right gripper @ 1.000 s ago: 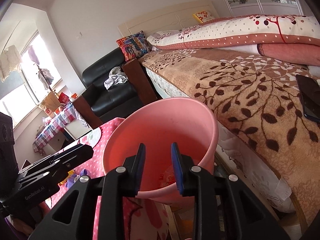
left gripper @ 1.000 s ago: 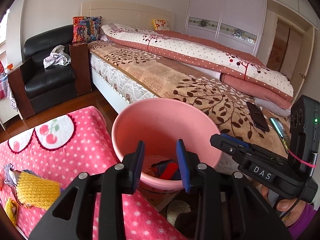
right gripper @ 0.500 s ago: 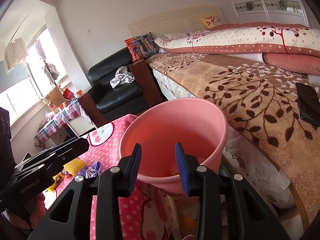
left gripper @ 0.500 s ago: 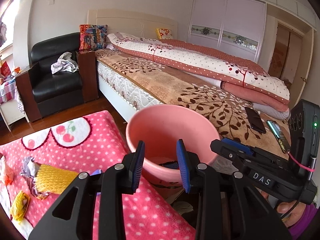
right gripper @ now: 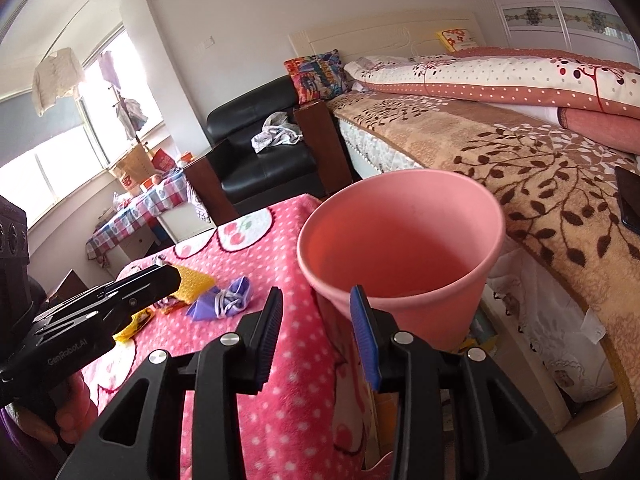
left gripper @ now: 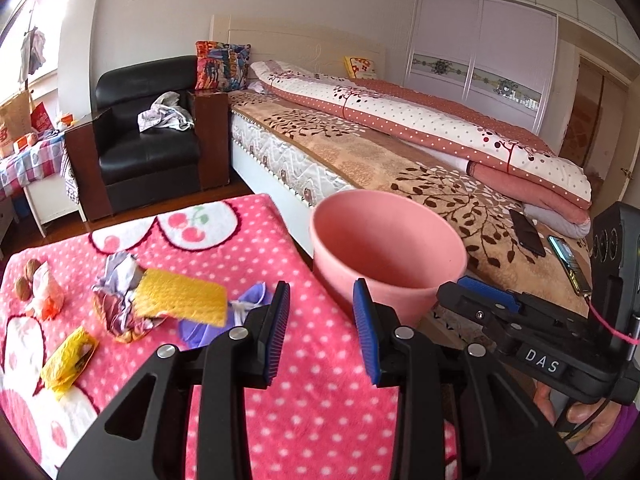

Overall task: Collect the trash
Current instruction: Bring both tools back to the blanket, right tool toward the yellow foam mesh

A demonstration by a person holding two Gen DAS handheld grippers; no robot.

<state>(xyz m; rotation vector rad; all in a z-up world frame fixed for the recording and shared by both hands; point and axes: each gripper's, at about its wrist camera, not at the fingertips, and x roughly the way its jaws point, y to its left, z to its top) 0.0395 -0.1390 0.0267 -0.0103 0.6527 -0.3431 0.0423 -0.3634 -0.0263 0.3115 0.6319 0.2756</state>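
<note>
Left gripper [left gripper: 322, 334] and right gripper [right gripper: 316, 332]: black frames, ribbed blue fingers [left gripper: 366, 332] parted, gripping nothing; the right pair has just widened. Both hang above a bench draped in fleecy pink polka-dot cloth [left gripper: 320, 420]. Trash lies on the cloth: a nubby yellow rectangular sponge [left gripper: 180, 298], crumpled foil wrappers [left gripper: 116, 280], a yellow packet [left gripper: 68, 360], a purple mask [right gripper: 224, 300]. Smooth, round pink plastic bin [right gripper: 400, 240] stands between bench and bed [left gripper: 360, 148].

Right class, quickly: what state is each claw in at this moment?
Left claw: open, holding nothing.
Right claw: open, holding nothing; its jaws have just been opening.
</note>
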